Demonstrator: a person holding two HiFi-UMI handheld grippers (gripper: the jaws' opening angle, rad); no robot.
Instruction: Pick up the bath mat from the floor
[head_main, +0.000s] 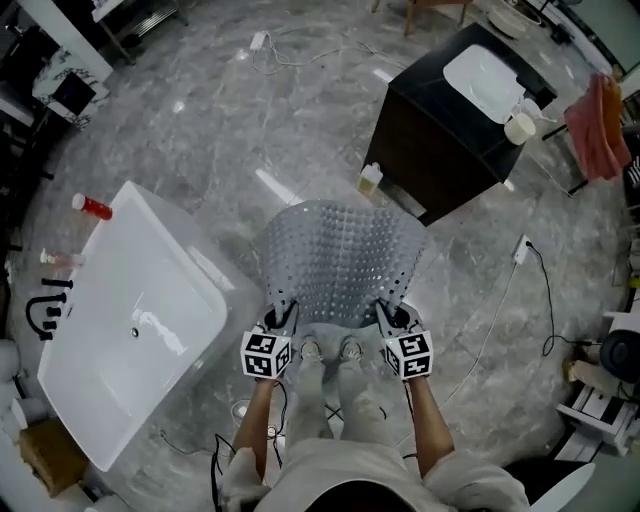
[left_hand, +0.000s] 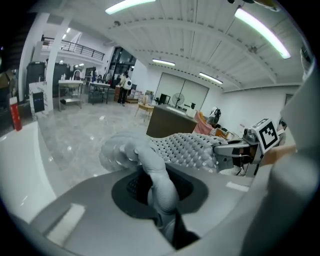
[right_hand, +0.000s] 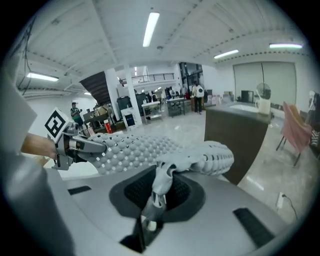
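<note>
Nearest the person, the left tongs (head_main: 283, 316) and right tongs (head_main: 396, 315) sit level with each other, well apart. Each is closed on 1 near corner of the mat (head_main: 340, 255). The left gripper view shows its jaws pinching a bunched fold of mat, and the right gripper view shows the same at the other corner.

From those 2 grips the mat stretches crosswise between the tongs, so its near edge runs left to right. The rest spreads away from the person, out over the floor (head_main: 220, 120). Neither hand is nearer, so the hold is even.

The far edge bows toward the cabinet (head_main: 440, 140) and the bottle (head_main: 370, 180) beside it. I cannot tell whether that edge hangs clear of the floor. Any further lift, I judge, should go straight up with both hands together.
</note>
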